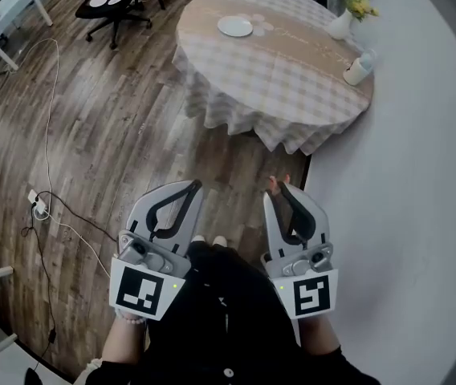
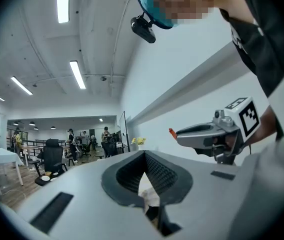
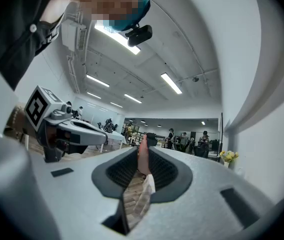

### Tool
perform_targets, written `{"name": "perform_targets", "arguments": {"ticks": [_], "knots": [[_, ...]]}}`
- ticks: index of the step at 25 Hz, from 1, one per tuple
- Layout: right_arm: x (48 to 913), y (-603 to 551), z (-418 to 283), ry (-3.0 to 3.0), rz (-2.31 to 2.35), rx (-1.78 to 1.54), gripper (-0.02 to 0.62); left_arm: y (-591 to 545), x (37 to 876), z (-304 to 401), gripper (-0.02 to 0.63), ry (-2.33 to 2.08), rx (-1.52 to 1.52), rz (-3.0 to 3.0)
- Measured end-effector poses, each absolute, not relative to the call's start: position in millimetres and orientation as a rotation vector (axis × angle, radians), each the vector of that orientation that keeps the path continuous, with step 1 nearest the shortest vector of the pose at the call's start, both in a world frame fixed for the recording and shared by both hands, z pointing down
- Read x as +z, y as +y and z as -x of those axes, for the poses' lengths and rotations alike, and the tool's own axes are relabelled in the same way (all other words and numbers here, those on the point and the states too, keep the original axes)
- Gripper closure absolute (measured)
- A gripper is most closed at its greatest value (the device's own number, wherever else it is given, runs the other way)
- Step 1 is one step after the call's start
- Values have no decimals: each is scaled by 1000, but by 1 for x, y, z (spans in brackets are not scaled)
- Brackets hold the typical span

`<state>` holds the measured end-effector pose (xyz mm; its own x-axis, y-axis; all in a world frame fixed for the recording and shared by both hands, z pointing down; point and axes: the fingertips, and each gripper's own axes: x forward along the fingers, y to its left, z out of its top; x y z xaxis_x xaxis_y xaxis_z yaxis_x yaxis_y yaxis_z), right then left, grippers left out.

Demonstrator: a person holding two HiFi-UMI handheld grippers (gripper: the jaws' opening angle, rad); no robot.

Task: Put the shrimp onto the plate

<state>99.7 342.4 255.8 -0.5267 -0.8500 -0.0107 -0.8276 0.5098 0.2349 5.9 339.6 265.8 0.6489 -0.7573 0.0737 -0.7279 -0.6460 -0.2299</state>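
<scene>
The right tongs (image 3: 143, 145) are closed on a small pink shrimp (image 3: 142, 158). The left tongs (image 2: 144, 153) are closed and empty. The round white plate (image 1: 234, 26) lies far ahead.

Head view steeply down; gripper views forward; all share flowers (image 1: 356, 5).

The plate (image 1: 234, 27) looks glossy, the tablecloth (image 1: 292, 79) matt, the floor (image 1: 116, 135) wooden.

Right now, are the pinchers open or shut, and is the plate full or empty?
left gripper: shut, holding nothing.
right gripper: shut on the shrimp.
shrimp: pinched between the jaws, not yet on the plate.
plate: empty, flat on the table.
vase: upright, yellow flowers in it.
</scene>
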Motion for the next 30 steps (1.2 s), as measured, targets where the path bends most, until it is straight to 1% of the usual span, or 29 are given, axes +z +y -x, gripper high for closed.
{"name": "perform_targets", "arguments": {"ticks": [20, 30], "knots": [[250, 346, -92, -2622, -1493, -340, 540, 343, 265, 1, 606, 1202, -210, 2701], [247, 349, -76, -2623, -1503, -357, 541, 345, 262, 14, 606, 1190, -197, 2690]]}}
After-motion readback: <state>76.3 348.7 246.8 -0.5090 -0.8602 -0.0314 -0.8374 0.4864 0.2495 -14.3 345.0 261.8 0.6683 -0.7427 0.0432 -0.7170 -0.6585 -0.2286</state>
